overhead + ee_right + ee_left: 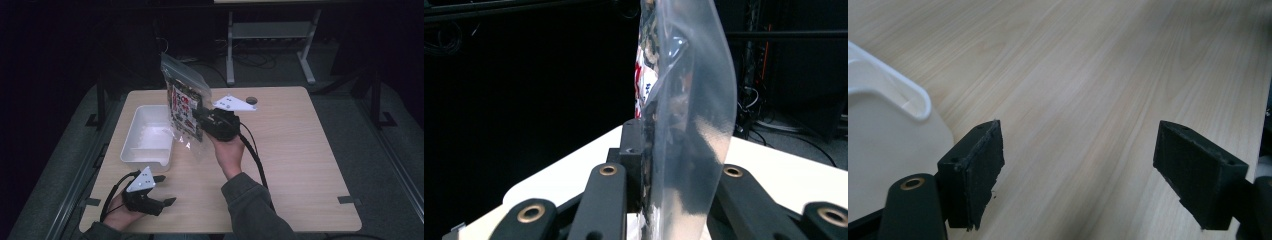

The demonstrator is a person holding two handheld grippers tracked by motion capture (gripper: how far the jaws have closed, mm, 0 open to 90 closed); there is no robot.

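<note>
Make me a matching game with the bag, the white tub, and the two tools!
Things:
1. bag
2. white tub
3. left tool
4. right tool

States:
A. open, nothing between its jaws
B. sits on the table, left of the bag
C. clamped shut on something
D. held up, off the table

Pairs: 1-D, 2-B, 3-A, 4-C

right gripper [659, 165]: jaws closed on clear plastic bag [689, 100] | bag held upright, printed packet seen inside | table edge [784, 170] seen behind, dark room beyond
</note>
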